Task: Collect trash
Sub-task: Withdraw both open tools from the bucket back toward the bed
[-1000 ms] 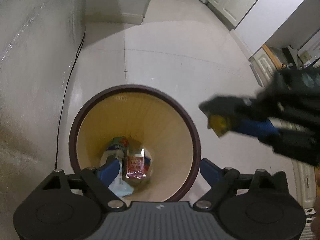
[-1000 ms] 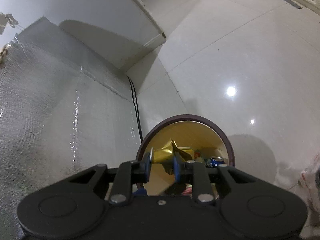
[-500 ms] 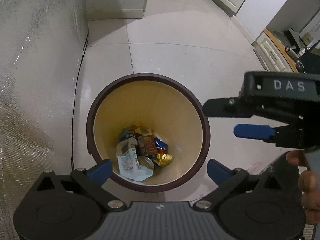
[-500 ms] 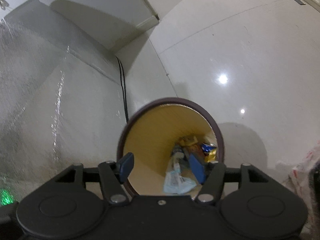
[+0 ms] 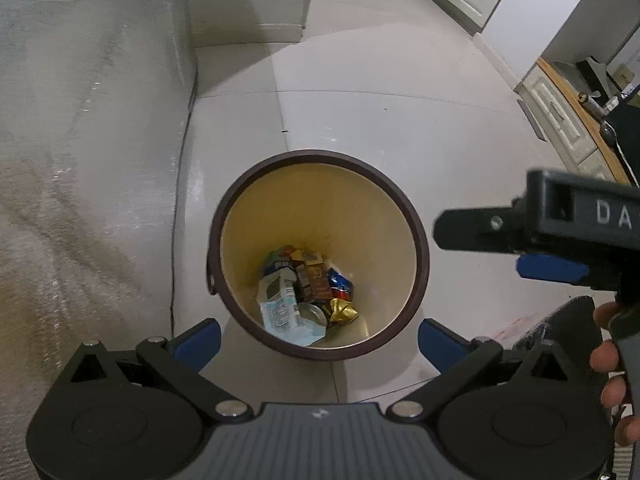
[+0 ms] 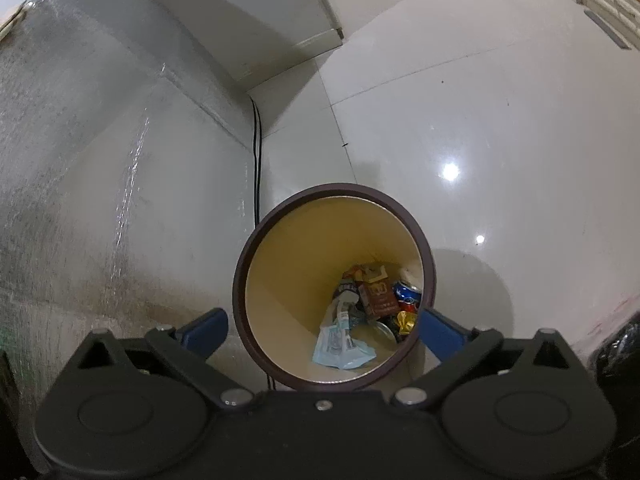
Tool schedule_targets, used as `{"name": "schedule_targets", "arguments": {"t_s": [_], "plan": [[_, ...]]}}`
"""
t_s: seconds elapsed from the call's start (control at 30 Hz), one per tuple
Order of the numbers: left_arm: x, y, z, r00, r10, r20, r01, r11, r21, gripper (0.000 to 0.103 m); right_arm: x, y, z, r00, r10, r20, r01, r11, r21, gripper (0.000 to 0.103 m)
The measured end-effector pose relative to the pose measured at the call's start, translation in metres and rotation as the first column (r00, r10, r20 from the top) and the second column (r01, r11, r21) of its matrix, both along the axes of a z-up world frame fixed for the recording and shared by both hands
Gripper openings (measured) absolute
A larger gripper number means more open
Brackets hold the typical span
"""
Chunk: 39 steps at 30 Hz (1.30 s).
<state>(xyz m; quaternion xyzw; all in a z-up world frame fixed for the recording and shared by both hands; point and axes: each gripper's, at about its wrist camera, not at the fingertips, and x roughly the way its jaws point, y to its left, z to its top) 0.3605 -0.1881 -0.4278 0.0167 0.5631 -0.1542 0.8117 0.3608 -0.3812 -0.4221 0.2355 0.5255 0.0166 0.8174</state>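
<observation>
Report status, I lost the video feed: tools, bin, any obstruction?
Both tools open, empty: left tool, right tool, jaws just opened. Gold wrapper in bin with other trash. Nothing blocking.

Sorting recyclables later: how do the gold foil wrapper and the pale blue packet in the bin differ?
The crumpled gold foil wrapper is small, shiny and balled up; the pale blue printed packet is larger, matte and lies flatter. Both rest at the bottom of the brown-rimmed round bin.
</observation>
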Motion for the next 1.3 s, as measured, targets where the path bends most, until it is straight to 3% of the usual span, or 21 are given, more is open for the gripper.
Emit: {"name": "schedule_targets", "arguments": {"t_s": [0.33,0.53,0.87,1.3], "plan": [[-0.01,0.026,0.025,0.998,0.06,0.031,-0.062,0.996,0.06,0.103,-0.02,0.001,0.024,0.999,0.05,0.009,-0.049,0.993,-0.106,0.103],[-0.016,0.036,0.048,0.994,0.083,0.071,-0.087,0.995,0.054,0.103,-0.037,0.0,0.038,0.998,0.065,0.028,-0.06,0.987,-0.148,0.103],[-0.039,0.036,0.087,0.988,0.07,0.137,-0.079,0.995,0.064,0.103,-0.07,-0.004,0.062,0.997,0.064,0.054,-0.051,0.977,-0.207,0.103],[-0.086,0.038,0.156,0.965,0.031,0.261,-0.042,0.998,0.038,0.103,-0.129,-0.01,0.121,0.987,0.027,0.157,0.016,0.965,-0.263,0.103]]}}
